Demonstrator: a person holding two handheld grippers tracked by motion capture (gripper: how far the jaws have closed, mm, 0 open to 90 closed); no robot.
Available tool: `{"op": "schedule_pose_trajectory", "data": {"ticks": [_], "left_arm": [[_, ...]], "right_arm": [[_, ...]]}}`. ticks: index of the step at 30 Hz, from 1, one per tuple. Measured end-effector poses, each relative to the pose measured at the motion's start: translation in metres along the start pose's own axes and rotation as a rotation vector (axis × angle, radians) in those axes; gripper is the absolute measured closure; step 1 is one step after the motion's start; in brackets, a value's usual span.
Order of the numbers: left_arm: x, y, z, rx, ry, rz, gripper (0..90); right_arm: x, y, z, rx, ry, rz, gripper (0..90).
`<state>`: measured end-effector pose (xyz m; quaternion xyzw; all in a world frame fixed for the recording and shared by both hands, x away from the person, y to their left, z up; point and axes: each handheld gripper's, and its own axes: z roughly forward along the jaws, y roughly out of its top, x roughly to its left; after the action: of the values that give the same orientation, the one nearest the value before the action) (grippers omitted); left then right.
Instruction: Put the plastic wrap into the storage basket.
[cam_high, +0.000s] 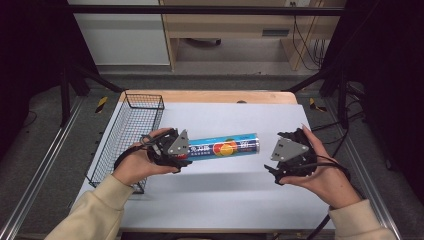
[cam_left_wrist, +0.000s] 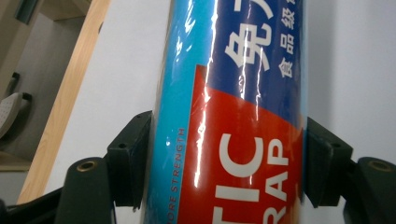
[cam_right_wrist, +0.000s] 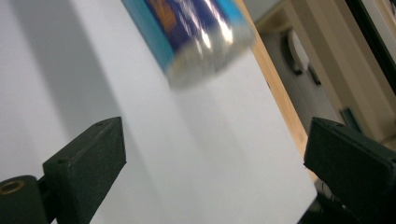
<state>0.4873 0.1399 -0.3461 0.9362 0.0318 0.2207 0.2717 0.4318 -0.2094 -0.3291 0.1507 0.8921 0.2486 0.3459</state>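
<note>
My left gripper (cam_high: 186, 152) clamps one end of the plastic wrap roll (cam_high: 225, 146) above the table (cam_high: 210, 195); my right gripper (cam_high: 274, 160) stands wide open, empty, just beyond its far end.

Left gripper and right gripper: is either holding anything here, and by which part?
The left gripper clamps the blue roll of plastic wrap across its body, near the left end. The right gripper is open and holds nothing.

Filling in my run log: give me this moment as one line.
left gripper: shut on wrap roll | right gripper: open, clear of roll's end | basket: left of roll | mat: under roll
</note>
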Motion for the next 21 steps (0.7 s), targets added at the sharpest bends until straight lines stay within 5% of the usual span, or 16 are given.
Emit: {"op": "schedule_pose_trajectory", "data": {"ticks": [6,14,16,21], "left_arm": [[0.001,-0.002,-0.014,-0.006,0.03,-0.029,30.1],[0.0,-0.004,-0.028,-0.023,0.058,-0.044,30.3],[0.0,-0.006,-0.03,-0.032,0.054,-0.045,30.3],[-0.003,-0.011,-0.031,-0.045,0.054,-0.064,30.4]], "right_arm": [[0.008,-0.021,0.02,0.016,-0.055,0.121,9.0],[0.018,-0.019,0.049,0.008,-0.129,0.237,11.0],[0.021,-0.017,0.06,0.042,-0.153,0.315,16.0],[0.028,-0.026,0.08,0.084,-0.199,0.401,14.5]]}}
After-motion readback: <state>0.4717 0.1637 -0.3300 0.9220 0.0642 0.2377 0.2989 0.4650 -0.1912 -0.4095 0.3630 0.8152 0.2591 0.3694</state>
